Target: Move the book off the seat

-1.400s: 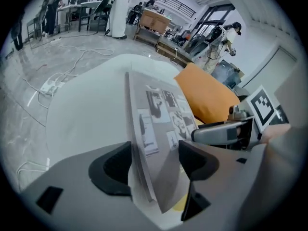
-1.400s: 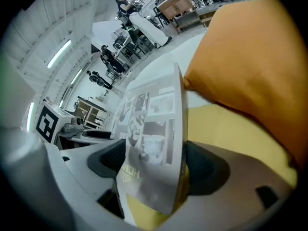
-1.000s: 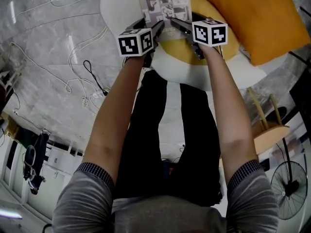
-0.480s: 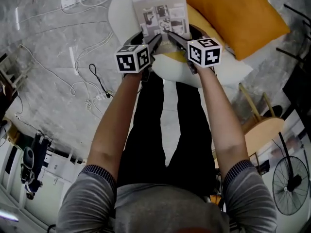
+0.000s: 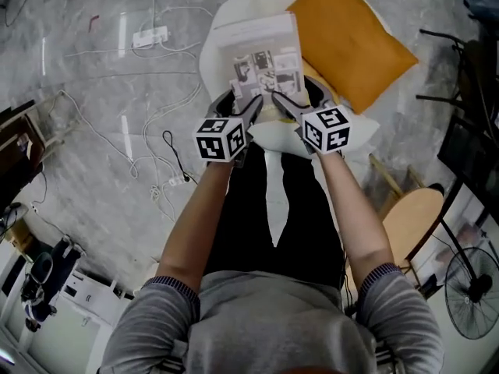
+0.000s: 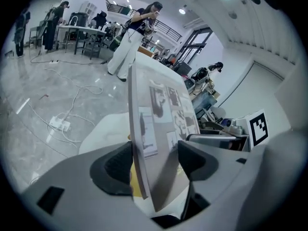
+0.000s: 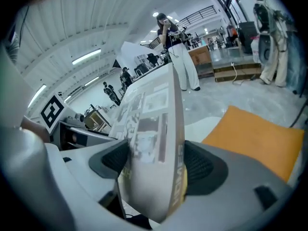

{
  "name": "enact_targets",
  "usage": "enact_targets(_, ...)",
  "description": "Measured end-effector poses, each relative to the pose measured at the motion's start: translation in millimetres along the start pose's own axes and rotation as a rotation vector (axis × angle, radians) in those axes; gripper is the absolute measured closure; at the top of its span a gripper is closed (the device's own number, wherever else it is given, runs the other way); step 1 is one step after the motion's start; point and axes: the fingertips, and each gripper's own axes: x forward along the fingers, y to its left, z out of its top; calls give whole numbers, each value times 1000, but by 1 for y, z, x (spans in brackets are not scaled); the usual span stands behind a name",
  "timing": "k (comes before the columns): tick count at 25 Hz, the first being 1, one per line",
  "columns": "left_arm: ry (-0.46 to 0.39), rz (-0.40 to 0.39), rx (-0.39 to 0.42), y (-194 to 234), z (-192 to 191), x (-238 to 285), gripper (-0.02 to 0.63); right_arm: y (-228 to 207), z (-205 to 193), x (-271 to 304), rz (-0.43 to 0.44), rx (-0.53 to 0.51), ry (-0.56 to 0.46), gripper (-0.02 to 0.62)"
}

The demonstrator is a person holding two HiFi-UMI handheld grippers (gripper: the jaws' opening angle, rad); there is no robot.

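The book (image 5: 261, 57), a thin grey volume with photos on its cover, is held flat over the white seat (image 5: 212, 61). Both grippers grip its near edge. My left gripper (image 5: 251, 109) is shut on the near left corner. My right gripper (image 5: 282, 104) is shut on the near right corner. In the left gripper view the book (image 6: 159, 124) stands edge-on between the two dark pads, and my left gripper (image 6: 154, 165) clamps it. In the right gripper view the book's spine (image 7: 156, 129) fills the gap where my right gripper (image 7: 156, 165) pinches it. A little yellow pad (image 6: 137, 187) shows beneath.
An orange cushion (image 5: 351, 41) lies on the seat right of the book. White cables and a power strip (image 5: 152, 35) trail over the marble floor at left. A wooden stool (image 5: 413, 224) and a fan (image 5: 472, 291) stand at right. People stand far off (image 6: 130, 42).
The head view has pulled back, so the whole seat and cushion now show. Both grippers, still shut on the book's near edge, sit lower in the frame.
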Motion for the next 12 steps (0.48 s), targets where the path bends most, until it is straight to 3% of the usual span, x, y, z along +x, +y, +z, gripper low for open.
enact_targets(6,-108,-54,110,-53,43,-74,285,52,52,-72,-32,-71,-136,222)
enact_targets(12,-156,-129,163,-98,102,-156,286,116,124,-140,-75,-131,-206,235)
